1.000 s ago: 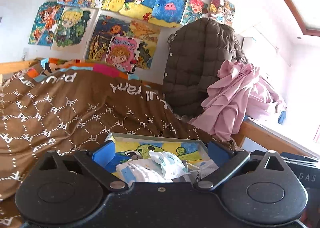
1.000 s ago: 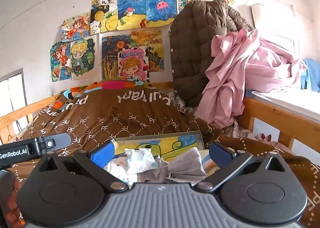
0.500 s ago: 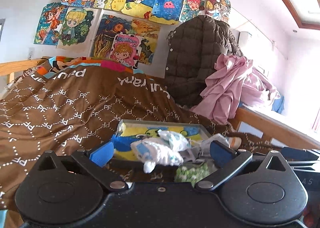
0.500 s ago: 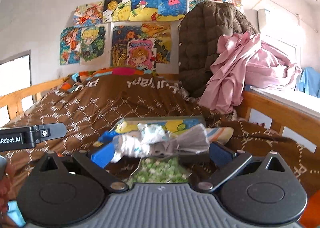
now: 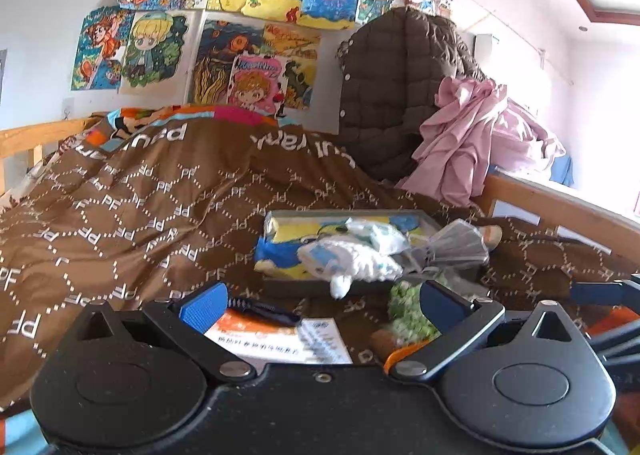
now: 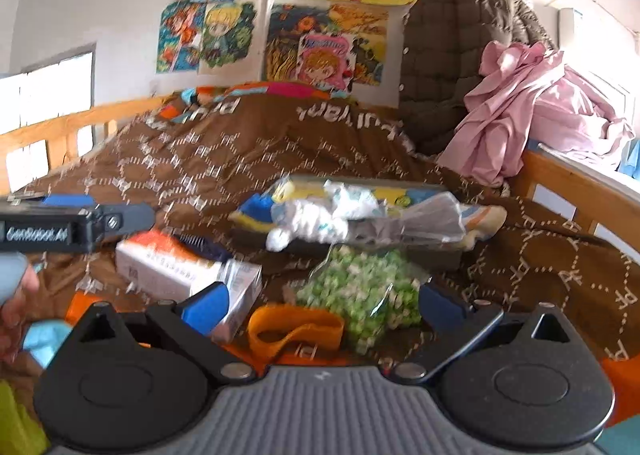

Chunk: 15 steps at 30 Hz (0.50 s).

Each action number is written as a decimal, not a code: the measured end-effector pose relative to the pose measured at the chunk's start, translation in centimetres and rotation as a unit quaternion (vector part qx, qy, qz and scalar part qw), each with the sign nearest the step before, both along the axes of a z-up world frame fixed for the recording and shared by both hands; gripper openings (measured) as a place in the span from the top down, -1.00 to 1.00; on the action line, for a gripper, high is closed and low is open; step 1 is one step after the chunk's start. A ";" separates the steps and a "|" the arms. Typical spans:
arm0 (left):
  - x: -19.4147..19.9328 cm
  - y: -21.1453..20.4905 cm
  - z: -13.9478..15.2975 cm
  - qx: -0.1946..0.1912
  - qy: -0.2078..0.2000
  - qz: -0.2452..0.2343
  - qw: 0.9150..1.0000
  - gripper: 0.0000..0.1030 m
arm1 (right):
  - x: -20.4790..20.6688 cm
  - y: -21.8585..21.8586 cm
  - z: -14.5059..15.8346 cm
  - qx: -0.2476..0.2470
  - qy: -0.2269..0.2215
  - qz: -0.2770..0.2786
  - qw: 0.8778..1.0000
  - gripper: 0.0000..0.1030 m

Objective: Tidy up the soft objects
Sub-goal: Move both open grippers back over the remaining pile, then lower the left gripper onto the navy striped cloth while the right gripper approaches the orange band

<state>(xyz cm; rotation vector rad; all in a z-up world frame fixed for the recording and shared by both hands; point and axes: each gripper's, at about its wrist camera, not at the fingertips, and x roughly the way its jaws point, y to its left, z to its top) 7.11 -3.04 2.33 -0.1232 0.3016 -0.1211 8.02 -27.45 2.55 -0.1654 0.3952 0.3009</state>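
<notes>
The soft things lie heaped in a shallow tray [image 5: 280, 287] that sits on the brown quilt [image 5: 132, 191] in the middle of the bed: a white and blue plush toy [image 5: 352, 261] hangs over the tray's near rim, a crumpled white packet [image 5: 376, 233] rests just behind it, and a grey gathered cloth [image 5: 452, 247] spreads to the right with a pale slipper-like piece [image 6: 482, 221] poking out at its far right end. Just near of the tray a clear bag of green and white bits [image 6: 360, 287] lies on the quilt, with an orange strap loop [image 6: 294, 329] touching its left side and a white and orange box [image 6: 168, 267] further left. The left gripper [image 5: 324, 303] and the right gripper [image 6: 322, 303] both stand wide open and hold nothing, each hovering near of the tray. This looks like the moment between picks, choosing the next soft item; the green bag sits right between the right gripper's fingers, so the likely move is to ease down and close on its loose top. The bag will sag and may slip, so a grip well into the gathered film seems wise. Room is open to the left over the quilt; to the right the wooden bed rail [image 5: 560, 211] and the pink bedding [image 5: 472, 135] crowd in, and the left gripper's body at the left of the right view leaves little margin there.
</notes>
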 end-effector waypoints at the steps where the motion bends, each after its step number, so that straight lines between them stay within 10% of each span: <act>1: 0.0 0.2 -0.3 -0.002 0.006 -0.001 1.000 -0.98 | -0.1 0.2 -0.3 -0.008 0.006 0.004 1.000 -0.99; 15: 0.5 2.1 -4.1 0.023 0.051 -0.022 0.998 -0.98 | 1.7 3.6 -4.3 -0.089 0.071 0.031 0.993 -0.99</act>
